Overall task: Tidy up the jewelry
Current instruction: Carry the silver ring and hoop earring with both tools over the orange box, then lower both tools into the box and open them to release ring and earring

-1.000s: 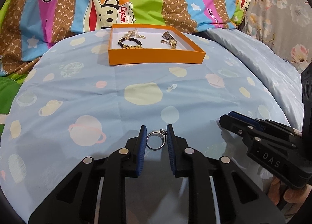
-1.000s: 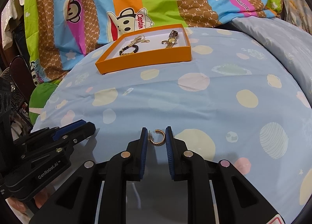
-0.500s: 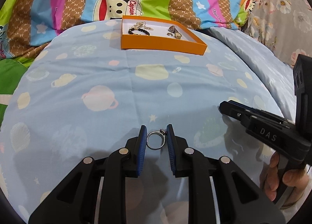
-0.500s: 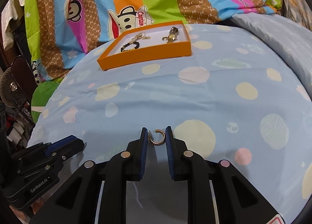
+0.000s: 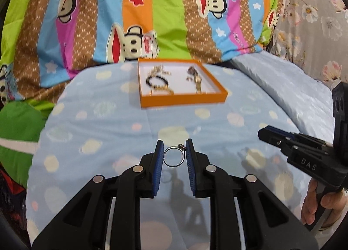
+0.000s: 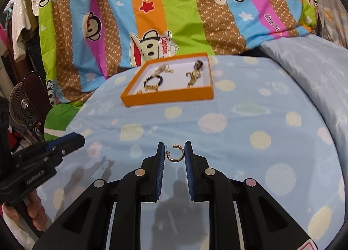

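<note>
My left gripper point(image 5: 174, 156) is shut on a silver ring point(image 5: 173, 157), held above the blue spotted sheet. My right gripper point(image 6: 174, 154) is shut on a gold hoop earring point(image 6: 176, 154), also above the sheet. The orange tray point(image 5: 184, 99) lies ahead at the far side of the bed, and it also shows in the right wrist view point(image 6: 167, 97). It holds a black bead bracelet point(image 5: 156, 80), gold chains point(image 6: 162, 68) and a gold watch point(image 5: 196, 78). The right gripper shows at the right edge of the left wrist view point(image 5: 267, 134); the left gripper shows at the left of the right wrist view point(image 6: 74, 139).
A striped cartoon monkey quilt point(image 5: 152, 10) rises behind the tray. A grey-blue pillow point(image 6: 315, 65) lies to the right. A small fan point(image 6: 20, 106) and hanging clothes point(image 6: 19, 21) stand off the bed's left side.
Both grippers moved forward and up towards the tray, which now looks nearer and larger in both views. The ring and earring stay gripped.
</note>
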### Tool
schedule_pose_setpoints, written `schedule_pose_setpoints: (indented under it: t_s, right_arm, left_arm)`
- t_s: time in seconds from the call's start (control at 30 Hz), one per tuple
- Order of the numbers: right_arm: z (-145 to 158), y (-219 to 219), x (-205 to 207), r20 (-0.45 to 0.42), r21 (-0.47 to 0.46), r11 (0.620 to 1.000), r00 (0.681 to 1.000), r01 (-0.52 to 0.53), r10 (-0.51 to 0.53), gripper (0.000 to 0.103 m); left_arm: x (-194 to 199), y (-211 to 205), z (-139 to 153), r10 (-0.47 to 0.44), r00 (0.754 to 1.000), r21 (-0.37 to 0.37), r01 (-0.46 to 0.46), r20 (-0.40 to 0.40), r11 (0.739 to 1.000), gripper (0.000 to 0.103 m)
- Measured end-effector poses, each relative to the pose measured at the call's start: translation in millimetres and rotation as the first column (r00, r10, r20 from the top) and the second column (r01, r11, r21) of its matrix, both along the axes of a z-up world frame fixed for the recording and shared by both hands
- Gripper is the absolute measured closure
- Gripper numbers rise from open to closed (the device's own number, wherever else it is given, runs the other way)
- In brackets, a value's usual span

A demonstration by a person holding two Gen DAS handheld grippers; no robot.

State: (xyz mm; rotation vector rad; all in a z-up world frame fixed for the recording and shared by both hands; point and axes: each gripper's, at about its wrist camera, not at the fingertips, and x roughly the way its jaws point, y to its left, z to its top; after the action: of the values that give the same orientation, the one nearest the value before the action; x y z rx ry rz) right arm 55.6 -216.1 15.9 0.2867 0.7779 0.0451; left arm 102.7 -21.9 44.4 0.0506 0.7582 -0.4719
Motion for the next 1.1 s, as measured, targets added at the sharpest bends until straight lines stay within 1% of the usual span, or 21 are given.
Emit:
schedule_pose_setpoints:
  t_s: [0.17, 0.27, 0.43, 0.53, 0.67, 0.77, 0.87, 0.97, 1.1]
  right_arm:
    - [16.2, -5.7, 31.2, 0.034, -0.014, 1.000, 0.999, -0.016, 0.016, 0.086]
    - [24.6, -9.4, 54.6, 0.053, -0.014, 1.000, 0.998, -0.018, 0.019, 0.086]
    - [33.5, -12.5, 92.0, 0.085, -0.018, 1.000, 0.996, -0.014, 0.015, 0.086]
    - [33.7, -14.5, 115.5, 0.098, -0.012, 1.000, 0.995, -0.010, 0.011, 0.085]
    - [23.8, -15.6, 153.9, 0.083, -0.005, 1.000, 0.997, -0.003, 0.003, 0.085]
    - [14.1, -17.8, 177.2, 0.067, -0.011, 1.000, 0.998, 0.017, -0.016, 0.085]
    - [1.4, -23.4, 199.5, 0.046, 0.001, 0.999, 0.998, 0.042, -0.042, 0.085]
    - [-10.1, -28.9, 210.1, 0.035, 0.015, 0.998, 0.997, 0.063, -0.064, 0.085]
    - [-26.1, -30.7, 217.4, 0.005, 0.013, 0.998, 0.998, 0.066, -0.066, 0.085]
  left_arm:
    - [29.7, -16.6, 22.4, 0.000, 0.998, -0.005, 0.000, 0.064, 1.000, 0.083]
    - [53.3, -28.3, 29.4, 0.005, 0.997, -0.011, -0.004, 0.081, 1.000, 0.083]
    - [91.8, -47.6, 32.5, 0.012, 0.995, -0.004, -0.011, 0.101, 1.000, 0.083]
    - [114.2, -57.3, 30.3, 0.029, 0.994, -0.006, -0.028, 0.108, 1.000, 0.083]
    - [150.1, -74.9, 19.4, 0.046, 0.994, -0.007, -0.045, 0.096, 0.999, 0.083]
    - [169.9, -86.4, 7.5, 0.061, 0.993, 0.014, -0.063, 0.098, 0.998, 0.083]
    - [194.2, -94.2, -10.7, 0.074, 0.995, 0.014, -0.075, 0.065, 0.997, 0.083]
    - [206.6, -97.9, -23.6, 0.080, 0.996, 0.009, -0.080, 0.038, 0.997, 0.083]
    - [213.1, -102.4, -39.3, 0.074, 0.997, 0.037, -0.075, 0.021, 0.997, 0.083]
